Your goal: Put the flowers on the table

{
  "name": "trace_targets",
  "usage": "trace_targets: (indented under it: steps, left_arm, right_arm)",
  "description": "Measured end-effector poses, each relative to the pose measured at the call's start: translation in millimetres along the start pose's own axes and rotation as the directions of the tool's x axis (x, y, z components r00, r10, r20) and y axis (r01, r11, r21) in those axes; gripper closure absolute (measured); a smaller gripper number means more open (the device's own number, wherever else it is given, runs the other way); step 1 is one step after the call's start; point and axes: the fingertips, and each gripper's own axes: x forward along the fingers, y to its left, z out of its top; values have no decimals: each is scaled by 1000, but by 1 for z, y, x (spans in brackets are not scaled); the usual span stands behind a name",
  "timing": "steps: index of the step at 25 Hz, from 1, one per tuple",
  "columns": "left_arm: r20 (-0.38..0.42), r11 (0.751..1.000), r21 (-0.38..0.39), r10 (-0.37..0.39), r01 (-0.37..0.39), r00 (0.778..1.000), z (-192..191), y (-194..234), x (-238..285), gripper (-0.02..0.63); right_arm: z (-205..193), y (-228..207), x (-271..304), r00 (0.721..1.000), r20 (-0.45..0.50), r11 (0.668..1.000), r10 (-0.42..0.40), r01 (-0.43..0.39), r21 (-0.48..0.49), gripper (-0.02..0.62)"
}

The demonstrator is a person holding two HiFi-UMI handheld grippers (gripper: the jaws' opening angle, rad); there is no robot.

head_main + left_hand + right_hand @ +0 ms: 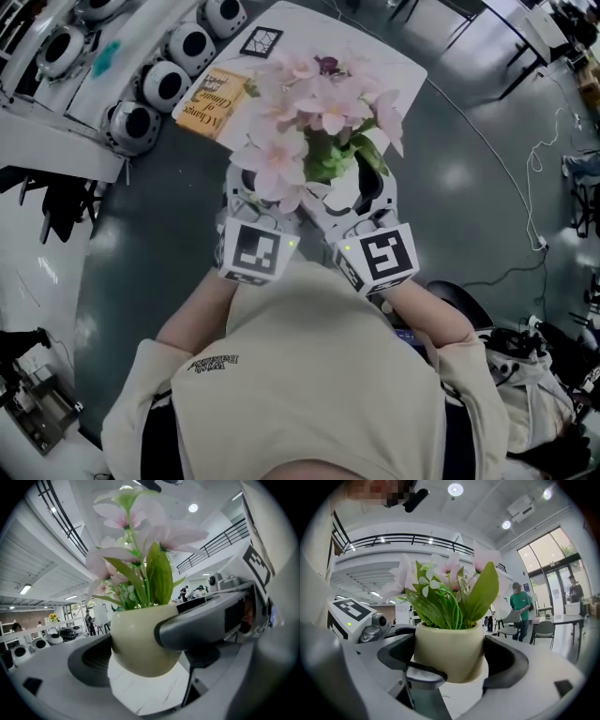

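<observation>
Two grippers clasp one cream pot (450, 651) of pink flowers (314, 108) from opposite sides, close in front of the person's chest. The left gripper (251, 202) is clenched on the pot's left side: in the left gripper view one dark jaw pad lies against the pot's left flank and the other jaw crosses its right front. The right gripper (370, 192) grips it as well, and in the right gripper view the pot sits squarely between the two dark jaws, touching both. Each gripper's marker cube faces up toward the head camera, and the two cubes sit just beside each other.

The plant stands upright, with broad green leaves rising among the blossoms. It is over the near edge of a white, marble-patterned table (394, 66), and that white surface shows directly under the pot in both gripper views. Whether the base rests on the tabletop or hangs just above it cannot be told.

On the table's far left part lies an orange-and-yellow book (214, 103), and beyond it a square black-and-white marker card (262, 41). Several round white machines (164, 84) line a bench at the far left. Far off to the right, a person in a green shirt (519, 603) stands near some chairs (543, 632).
</observation>
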Motion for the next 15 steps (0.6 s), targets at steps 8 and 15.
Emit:
trace_targets:
  steps: [8, 15]
  left_arm:
    - [3, 999, 7, -45, 45, 999, -6, 58, 53, 123]
    - [18, 997, 8, -74, 74, 997, -8, 107, 88, 123]
  right_arm:
    - [6, -38, 69, 998, -28, 999, -48, 48, 6, 137]
    - [15, -61, 123, 997, -23, 997, -77, 78, 16, 137]
